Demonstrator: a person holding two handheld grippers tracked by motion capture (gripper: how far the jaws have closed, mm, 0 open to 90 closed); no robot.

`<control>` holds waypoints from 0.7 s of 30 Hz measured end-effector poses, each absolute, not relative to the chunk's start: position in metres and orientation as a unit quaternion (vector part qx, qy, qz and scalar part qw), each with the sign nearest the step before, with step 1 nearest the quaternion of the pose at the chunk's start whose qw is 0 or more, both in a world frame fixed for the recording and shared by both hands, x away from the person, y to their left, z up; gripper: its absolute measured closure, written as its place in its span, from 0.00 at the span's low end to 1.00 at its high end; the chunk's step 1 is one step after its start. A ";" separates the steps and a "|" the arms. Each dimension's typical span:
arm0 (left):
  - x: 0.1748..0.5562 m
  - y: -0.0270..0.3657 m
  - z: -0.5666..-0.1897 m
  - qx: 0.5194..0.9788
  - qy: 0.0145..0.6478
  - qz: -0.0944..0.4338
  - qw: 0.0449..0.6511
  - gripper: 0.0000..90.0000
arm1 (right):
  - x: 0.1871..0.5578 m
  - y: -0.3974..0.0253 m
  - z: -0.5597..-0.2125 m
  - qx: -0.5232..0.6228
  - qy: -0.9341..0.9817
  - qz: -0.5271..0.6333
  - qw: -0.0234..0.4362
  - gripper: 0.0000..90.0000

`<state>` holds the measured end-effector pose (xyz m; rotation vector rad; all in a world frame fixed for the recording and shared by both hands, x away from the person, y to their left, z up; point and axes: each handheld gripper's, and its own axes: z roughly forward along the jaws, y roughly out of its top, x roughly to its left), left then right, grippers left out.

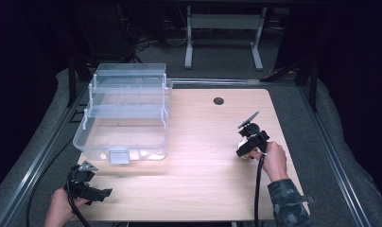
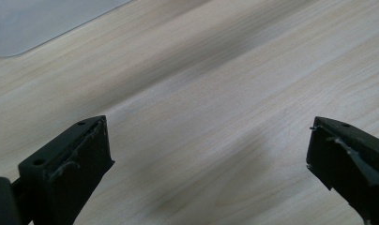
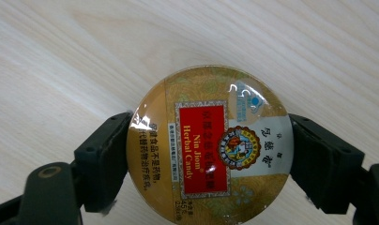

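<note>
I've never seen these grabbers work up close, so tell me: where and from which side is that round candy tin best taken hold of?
By its rim, from above. The candy tin lies flat on the table, label up, so only its curved edge offers two opposite sides. The right gripper already sits that way, one jaw against each side across the tin's full width.

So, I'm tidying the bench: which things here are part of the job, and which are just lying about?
In use:
candy tin
right gripper, jaws against the tin's sides
table

Idle:
clear box, far left
left gripper, open over bare wood
</note>
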<state>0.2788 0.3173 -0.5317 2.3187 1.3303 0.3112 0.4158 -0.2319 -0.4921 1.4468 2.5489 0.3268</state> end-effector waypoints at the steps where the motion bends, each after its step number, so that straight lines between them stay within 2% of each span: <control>1: 0.279 0.317 -0.533 0.840 0.481 0.113 0.224 0.00 | 0.416 -0.232 -0.492 0.488 0.860 0.110 0.096 0.22; 3: 0.279 0.316 -0.533 0.840 0.482 0.110 0.223 0.00 | 0.418 -0.240 -0.495 0.499 0.855 0.102 0.098 0.22; 5: 0.279 0.316 -0.534 0.840 0.481 0.110 0.223 0.00 | 0.423 -0.251 -0.498 0.509 0.851 0.099 0.080 0.22; 21: 0.275 0.324 -0.531 0.835 0.488 0.116 0.226 0.00 | 0.434 -0.289 -0.520 0.556 0.823 0.076 0.086 0.22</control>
